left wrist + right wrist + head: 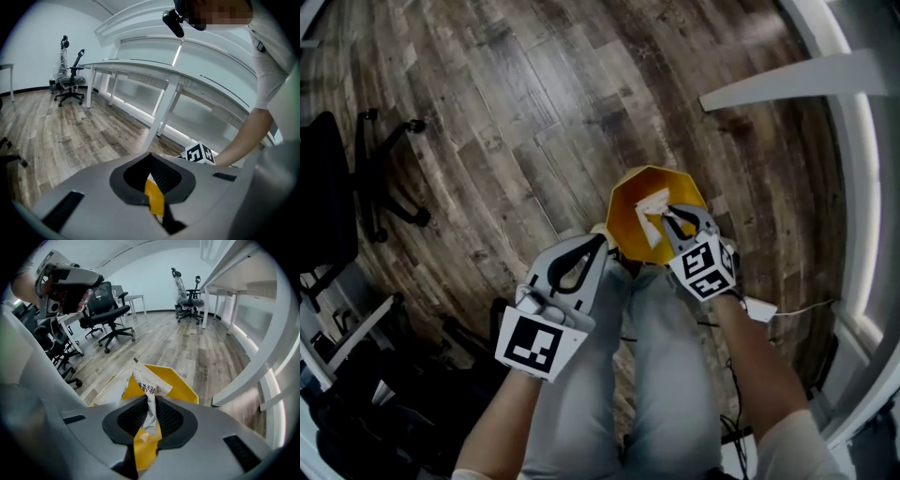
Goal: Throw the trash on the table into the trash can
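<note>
Grey jaws of my right gripper (149, 405) were pressed together on the tail of a white wrapper (147, 383). I judged that pinch was meant to let it hang over the mouth of the yellow trash can (182, 384), clear of the rim. My left gripper (596, 242) had its jaws closed with nothing I could make out between them, and sat just beside the can's near-left rim, out of the way. The wrapper's long axis ran on from the jaws, its printed end fanned out toward the can's far wall

White printed wrapper (149, 392), crumpled, pinched above open yellow trash can (182, 382) on floor.
</note>
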The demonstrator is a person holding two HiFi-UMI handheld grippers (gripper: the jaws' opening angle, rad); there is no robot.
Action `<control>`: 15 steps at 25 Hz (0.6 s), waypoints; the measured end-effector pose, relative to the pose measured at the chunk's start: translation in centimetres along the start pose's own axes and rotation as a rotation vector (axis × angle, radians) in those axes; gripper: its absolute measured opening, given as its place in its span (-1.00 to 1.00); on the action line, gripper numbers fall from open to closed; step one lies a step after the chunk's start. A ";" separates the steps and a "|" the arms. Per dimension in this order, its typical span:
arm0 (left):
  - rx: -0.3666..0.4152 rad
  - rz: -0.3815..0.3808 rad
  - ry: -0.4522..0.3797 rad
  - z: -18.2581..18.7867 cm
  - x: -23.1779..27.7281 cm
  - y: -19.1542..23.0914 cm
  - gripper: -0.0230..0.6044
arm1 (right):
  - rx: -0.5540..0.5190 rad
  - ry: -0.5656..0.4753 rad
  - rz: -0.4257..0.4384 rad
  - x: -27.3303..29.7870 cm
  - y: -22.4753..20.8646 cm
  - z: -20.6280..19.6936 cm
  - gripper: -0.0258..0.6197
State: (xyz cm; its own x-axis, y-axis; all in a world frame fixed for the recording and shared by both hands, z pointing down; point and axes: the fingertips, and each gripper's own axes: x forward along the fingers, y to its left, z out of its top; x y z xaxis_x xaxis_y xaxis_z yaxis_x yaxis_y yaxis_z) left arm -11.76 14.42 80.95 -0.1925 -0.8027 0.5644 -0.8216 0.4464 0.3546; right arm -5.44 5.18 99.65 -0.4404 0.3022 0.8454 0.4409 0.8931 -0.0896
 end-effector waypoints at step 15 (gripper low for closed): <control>-0.025 0.011 -0.017 -0.4 -0.3 0.1 -0.93 | -0.002 0.101 0.006 1.1 0.0 -2.2 -0.18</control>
State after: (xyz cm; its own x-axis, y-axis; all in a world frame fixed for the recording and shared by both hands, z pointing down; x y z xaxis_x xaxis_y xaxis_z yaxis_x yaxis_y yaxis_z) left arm -11.52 14.87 81.10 -0.2102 -0.8042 0.5559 -0.8060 0.4644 0.3671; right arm -4.21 4.75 101.69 -0.3568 0.2727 0.8935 0.4452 0.8905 -0.0940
